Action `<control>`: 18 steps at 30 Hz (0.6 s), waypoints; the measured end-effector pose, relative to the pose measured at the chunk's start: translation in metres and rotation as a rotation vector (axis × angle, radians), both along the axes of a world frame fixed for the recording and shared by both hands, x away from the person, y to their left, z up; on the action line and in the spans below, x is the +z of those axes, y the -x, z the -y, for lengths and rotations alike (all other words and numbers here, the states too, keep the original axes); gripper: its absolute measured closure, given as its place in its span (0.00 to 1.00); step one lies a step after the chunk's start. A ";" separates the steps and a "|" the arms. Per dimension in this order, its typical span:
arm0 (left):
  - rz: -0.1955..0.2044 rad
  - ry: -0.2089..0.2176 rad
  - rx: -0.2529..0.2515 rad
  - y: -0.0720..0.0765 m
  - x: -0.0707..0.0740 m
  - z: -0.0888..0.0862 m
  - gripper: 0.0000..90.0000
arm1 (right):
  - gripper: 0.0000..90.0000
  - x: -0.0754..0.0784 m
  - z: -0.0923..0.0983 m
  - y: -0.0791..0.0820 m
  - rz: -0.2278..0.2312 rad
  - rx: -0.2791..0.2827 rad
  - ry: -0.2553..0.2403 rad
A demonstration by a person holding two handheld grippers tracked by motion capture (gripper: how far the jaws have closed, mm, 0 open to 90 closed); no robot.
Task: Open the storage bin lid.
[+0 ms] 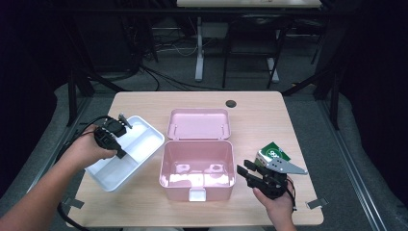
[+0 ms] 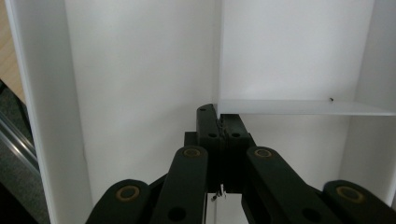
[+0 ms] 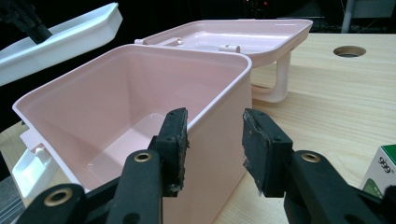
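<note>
White tray [image 1: 139, 144] pinched by left tool [image 2: 219, 128]; right tool [image 3: 214, 140] agape beside pink box [image 1: 196, 166].

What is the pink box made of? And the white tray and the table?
The pink box looks like glossy moulded plastic: light glints on its smooth floor and rounded rim. The white tray seems plastic too, with thin, smooth dividers; its finish looks satin. The table looks like pale wood or a wood-look laminate, since grain lines show; which one cannot be told.
</note>
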State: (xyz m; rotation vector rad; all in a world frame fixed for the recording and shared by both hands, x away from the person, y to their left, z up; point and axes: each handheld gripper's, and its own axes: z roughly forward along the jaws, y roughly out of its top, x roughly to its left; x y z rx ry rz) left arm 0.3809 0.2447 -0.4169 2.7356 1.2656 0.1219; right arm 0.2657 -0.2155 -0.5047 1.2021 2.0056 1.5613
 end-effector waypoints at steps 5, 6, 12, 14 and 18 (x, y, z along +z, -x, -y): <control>-0.011 -0.008 0.032 0.000 -0.012 -0.010 0.99 | 0.67 0.000 0.000 0.000 0.001 -0.003 0.000; -0.017 -0.009 0.040 0.000 -0.017 -0.012 0.99 | 0.66 0.000 0.000 0.000 -0.001 -0.003 -0.001; -0.037 0.001 0.071 0.000 -0.043 -0.013 0.99 | 0.65 0.000 -0.001 0.000 -0.007 -0.003 0.004; -0.043 0.002 0.070 0.000 -0.047 -0.012 0.99 | 0.65 0.000 -0.001 0.000 -0.007 -0.002 0.003; -0.065 0.011 0.059 0.000 -0.066 -0.010 0.99 | 0.65 -0.001 0.000 0.000 -0.007 -0.002 0.004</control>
